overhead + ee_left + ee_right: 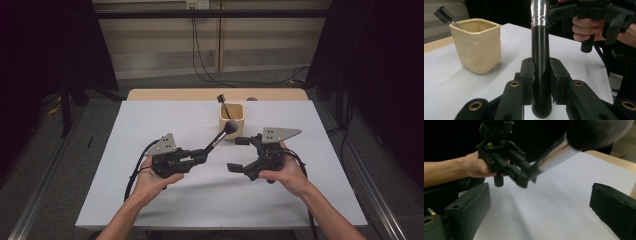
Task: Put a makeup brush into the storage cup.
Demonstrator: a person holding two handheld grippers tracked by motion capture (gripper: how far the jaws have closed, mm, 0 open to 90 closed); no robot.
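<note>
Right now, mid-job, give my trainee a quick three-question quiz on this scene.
1. True or false: the left gripper is shut on the makeup brush.
2. How do the jaws of the right gripper stand? A) wide apart with nothing between them B) clamped on the cup C) closed on a cable
3. What already stands in the cream cup?

Key: 1 true; 2 A; 3 a small comb-headed tool, leaning at the cup's far left corner.

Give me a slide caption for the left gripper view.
Left tongs clamp a makeup brush by its handle beside a cream cup.
</note>
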